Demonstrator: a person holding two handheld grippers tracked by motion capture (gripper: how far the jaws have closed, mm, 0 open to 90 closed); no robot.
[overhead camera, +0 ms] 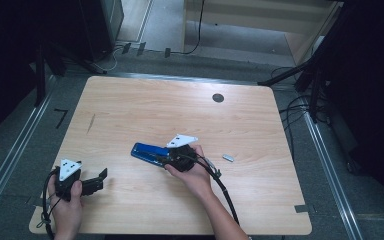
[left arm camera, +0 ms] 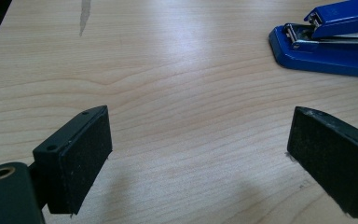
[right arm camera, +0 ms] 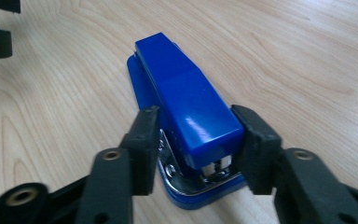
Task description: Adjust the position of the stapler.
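Judging by its glossy blue plastic shell over a metal base and hinge, we expect the blue desk stapler [right arm camera: 186, 116] to be stiff, fairly dense for its size and slick along its sides, so the pads could slide on it if squeezed near the sloped nose. It lies flat on the pale wood-grain bench [overhead camera: 145, 105], roughly at the middle of that bench, with a small silvery metal piece [overhead camera: 228, 158] lying well apart from the stapler on its far side from the left hand. We would take hold across the rear end, by the hinge, where the body is widest and the sides run nearly parallel; a grip there should also keep the top arm from springing up.

Our right gripper [right arm camera: 196, 142] already straddles that rear end of the stapler: its black pads [right arm camera: 144, 140] stand just beside the blue shell on each side, the one on the right of the right gripper view seeming to touch, the other with a sliver of gap, so we read no firm pinch yet. Our left gripper [left arm camera: 200, 154] rests on the bench near the stapler's nose, spread wide and holding nothing.
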